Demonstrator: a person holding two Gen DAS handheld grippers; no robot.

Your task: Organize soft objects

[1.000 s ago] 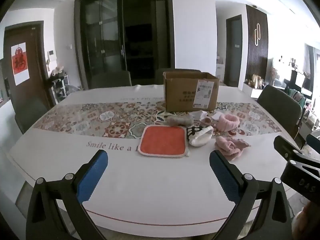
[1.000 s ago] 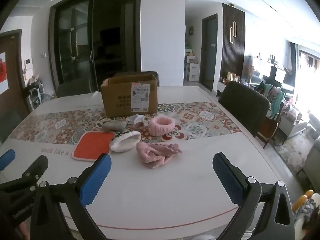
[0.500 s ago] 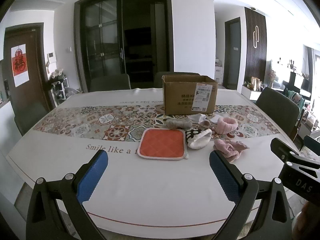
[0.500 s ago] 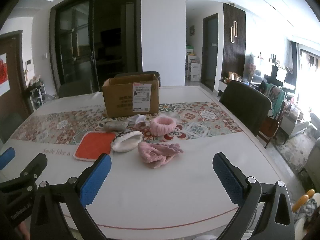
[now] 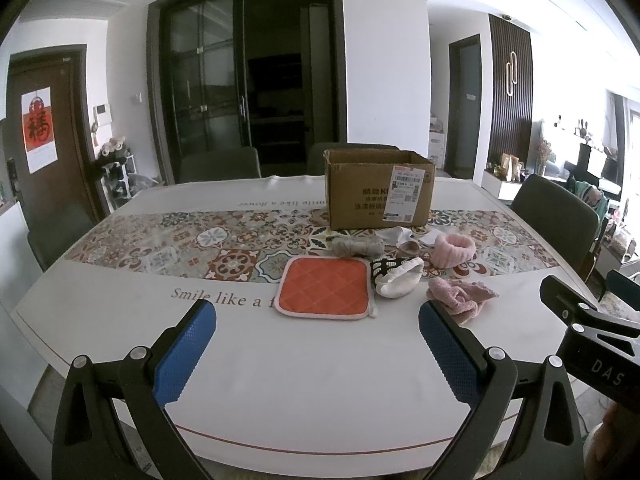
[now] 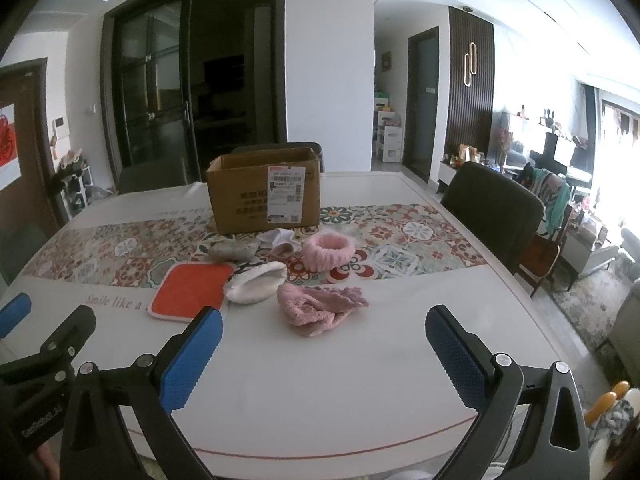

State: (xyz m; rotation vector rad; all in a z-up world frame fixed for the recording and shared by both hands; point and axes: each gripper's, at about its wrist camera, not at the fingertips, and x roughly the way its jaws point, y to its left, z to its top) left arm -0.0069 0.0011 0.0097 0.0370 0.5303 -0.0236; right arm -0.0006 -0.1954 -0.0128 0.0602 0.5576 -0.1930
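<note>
Soft items lie mid-table before an open cardboard box point(image 5: 378, 190) point(image 6: 264, 192): an orange quilted pot holder point(image 5: 324, 286) point(image 6: 190, 290), a white pouch with a black-patterned edge point(image 5: 398, 278) point(image 6: 256, 286), a crumpled pink cloth point(image 5: 460, 296) point(image 6: 320, 304), a pink fluffy headband point(image 5: 454, 244) point(image 6: 328, 248), a grey roll point(image 5: 356, 246) point(image 6: 234, 250) and white socks point(image 5: 402, 236) point(image 6: 280, 236). My left gripper point(image 5: 316, 344) is open and empty above the near table edge. My right gripper point(image 6: 322, 348) is open and empty, short of the pink cloth.
The white table point(image 5: 300, 380) has a patterned tile runner point(image 5: 180, 244) across its middle. Dark chairs stand at the far side point(image 5: 218, 164) and at the right point(image 6: 492, 208). The box stands at the back, behind the soft items.
Both grippers have drawn back and risen slightly, so the table items look a little farther away. Nothing on the table has moved.
</note>
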